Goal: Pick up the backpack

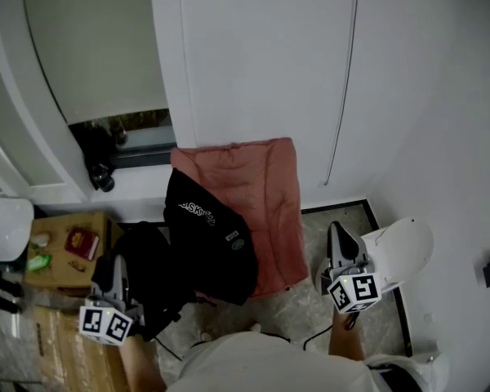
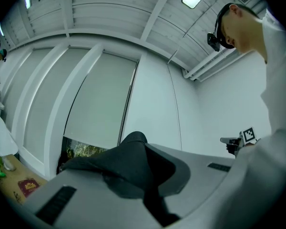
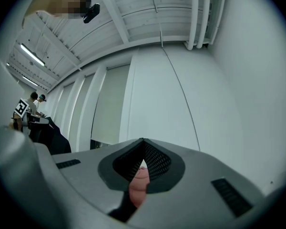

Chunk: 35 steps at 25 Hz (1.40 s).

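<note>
— Any writing to read?
— White lettering point(image 1: 198, 211) on the black backpack point(image 1: 216, 251), too blurred to make out, and a round green patch point(image 1: 238, 242). The backpack lies against a pink cloth point(image 1: 261, 194), between the two grippers.
— And the grippers?
— The left hand-held gripper point(image 1: 114, 266) is clamped on the backpack's black fabric, which only its own view shows. The right hand-held gripper point(image 1: 337, 231) has its jaws together, with something pink behind the tips. In the head view it's just beside the cloth.

Pink cloth point(image 1: 261, 202) leans on white wall point(image 1: 253, 55). Cardboard box point(image 1: 61, 280) at left carries red booklet point(image 1: 82, 242) and green item point(image 1: 38, 262). Marbled floor point(image 1: 306, 302). Window blind point(image 1: 98, 47) nearly down.
</note>
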Motion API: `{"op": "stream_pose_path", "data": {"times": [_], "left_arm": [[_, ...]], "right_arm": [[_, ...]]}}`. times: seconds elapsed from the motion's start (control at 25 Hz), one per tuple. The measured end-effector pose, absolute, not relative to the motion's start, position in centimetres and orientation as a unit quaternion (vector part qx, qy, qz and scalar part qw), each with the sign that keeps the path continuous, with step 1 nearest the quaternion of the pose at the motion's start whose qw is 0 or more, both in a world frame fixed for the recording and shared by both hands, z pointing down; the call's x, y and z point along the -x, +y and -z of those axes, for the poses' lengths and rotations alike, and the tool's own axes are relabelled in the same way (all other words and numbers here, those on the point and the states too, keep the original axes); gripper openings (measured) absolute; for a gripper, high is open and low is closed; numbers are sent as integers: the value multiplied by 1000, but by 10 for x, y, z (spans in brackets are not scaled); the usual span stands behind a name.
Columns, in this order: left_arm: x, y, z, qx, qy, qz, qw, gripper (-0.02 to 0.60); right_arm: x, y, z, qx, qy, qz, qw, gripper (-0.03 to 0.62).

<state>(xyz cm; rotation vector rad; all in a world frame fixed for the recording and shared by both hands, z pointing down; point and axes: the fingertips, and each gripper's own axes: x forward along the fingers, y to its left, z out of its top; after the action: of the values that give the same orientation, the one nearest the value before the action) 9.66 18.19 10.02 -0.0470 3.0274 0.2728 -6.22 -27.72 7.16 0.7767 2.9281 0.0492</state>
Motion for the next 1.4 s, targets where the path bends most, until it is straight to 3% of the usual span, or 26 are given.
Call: {"op": "stream_pose_path", "data": {"times": [1.4], "left_arm": [[-139, 202, -102, 67, 991, -107, 39, 21]], "right_arm": [[5, -222, -76, -275, 960, -31, 50, 18]]}}
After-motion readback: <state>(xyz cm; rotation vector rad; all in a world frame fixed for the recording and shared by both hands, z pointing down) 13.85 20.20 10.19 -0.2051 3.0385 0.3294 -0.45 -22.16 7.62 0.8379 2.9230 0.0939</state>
